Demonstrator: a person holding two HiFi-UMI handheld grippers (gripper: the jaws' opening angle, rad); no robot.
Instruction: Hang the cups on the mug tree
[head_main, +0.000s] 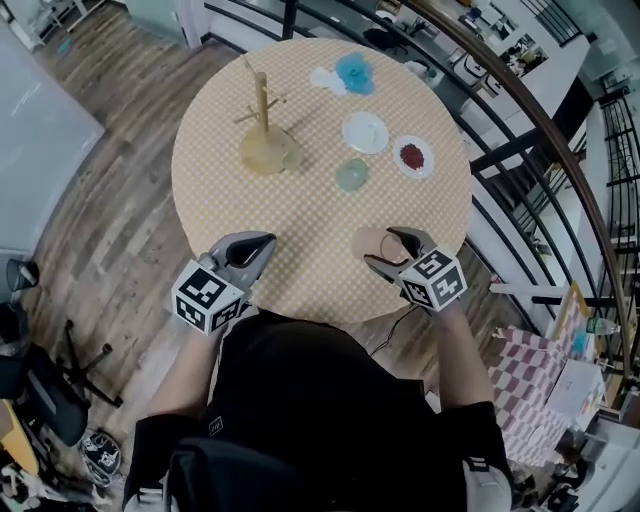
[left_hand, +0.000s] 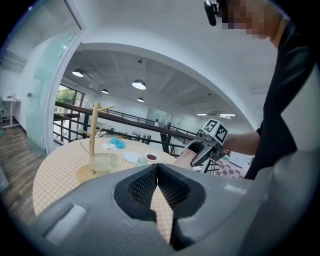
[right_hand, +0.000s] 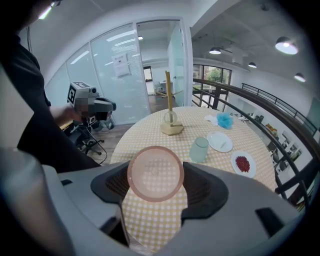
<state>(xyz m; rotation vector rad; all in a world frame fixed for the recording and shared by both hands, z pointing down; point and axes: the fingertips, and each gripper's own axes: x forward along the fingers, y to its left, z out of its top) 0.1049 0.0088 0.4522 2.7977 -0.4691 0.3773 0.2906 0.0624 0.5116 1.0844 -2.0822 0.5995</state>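
Gripping the pink cup (right_hand: 155, 173) between wide-set jaws, the right gripper (head_main: 381, 247) hovered over the counter's (head_main: 300, 230) near edge. The left gripper (head_main: 262, 250) was closed and empty. Beyond, the green cup (head_main: 351, 175) stood unhung, and a clear cup (head_main: 290, 155) sat by the mug tree's (head_main: 262, 100) foot, its pegs apparently bare.

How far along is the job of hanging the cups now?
Done: perhaps one; a clear cup sits low at the mug tree, hung or not I cannot tell. In hand: the right gripper grips a pink cup. To do: the green cup on the table; the upper pegs are bare.
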